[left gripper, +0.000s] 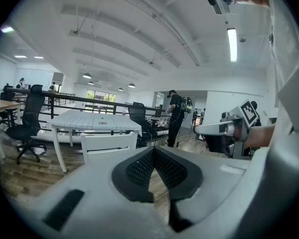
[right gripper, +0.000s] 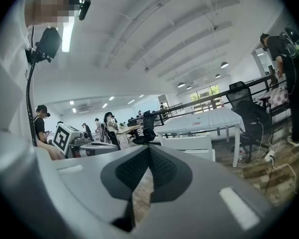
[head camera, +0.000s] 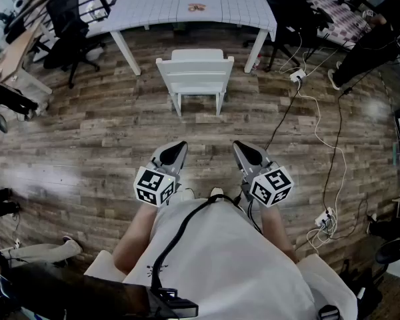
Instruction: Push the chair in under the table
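**Chair Push: Approach Stage**

Head view: the chair [head camera: 195, 72] stands on the floor [head camera: 87, 139] just short of the worktop [head camera: 153, 5], with its backrest toward the person. It is well apart from the left tool [head camera: 179, 147] and right tool [head camera: 240, 147].

Left gripper view: jaws together, nothing between them.

Right gripper view: jaws together, empty.

Recommended: set both closed tips evenly against the backrest and push straight.

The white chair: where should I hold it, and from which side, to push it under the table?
Likely the top rail of the chair back, from the near side: the back faces the person and the seat points toward the table.
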A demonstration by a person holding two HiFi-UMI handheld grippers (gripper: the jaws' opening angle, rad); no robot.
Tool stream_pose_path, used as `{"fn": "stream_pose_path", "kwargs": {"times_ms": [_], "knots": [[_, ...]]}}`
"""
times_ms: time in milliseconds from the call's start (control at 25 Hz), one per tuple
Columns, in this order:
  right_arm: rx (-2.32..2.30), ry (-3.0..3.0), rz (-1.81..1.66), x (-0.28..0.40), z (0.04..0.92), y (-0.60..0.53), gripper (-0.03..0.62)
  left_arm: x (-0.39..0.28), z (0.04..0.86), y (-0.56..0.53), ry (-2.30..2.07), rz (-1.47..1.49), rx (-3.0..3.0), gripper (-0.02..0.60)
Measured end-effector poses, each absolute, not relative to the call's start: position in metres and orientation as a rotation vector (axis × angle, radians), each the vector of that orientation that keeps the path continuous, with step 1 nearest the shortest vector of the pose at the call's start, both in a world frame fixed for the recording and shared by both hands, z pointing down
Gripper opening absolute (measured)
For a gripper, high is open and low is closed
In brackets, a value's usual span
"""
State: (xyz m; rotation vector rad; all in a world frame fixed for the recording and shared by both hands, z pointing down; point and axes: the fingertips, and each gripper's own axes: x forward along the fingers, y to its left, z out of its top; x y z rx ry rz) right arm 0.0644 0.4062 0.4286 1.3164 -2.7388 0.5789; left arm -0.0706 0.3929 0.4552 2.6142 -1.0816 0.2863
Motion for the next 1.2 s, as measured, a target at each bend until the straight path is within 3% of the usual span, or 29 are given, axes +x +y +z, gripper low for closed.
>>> {"fn": "stream_pose_path", "kwargs": {"times_ms": [360,920,1200], "knots": [[1.299,-2.735,0.546,0.042,0.426,0.408,0.005,-0.087,0.453,0.397,-1.074,0.299,2.652,0.006],[1.498,-2.801,0.760,0.045,0.420,0.411,0.006,-0.133,0.468,0.409,-1.067,0.336,2.661,0.008],[1.469,-2.822,0.702,0.007,0.411,0.424,0.005,-0.167,0.464,0.415,-1.050,0.332,2.704,0.007]]}}
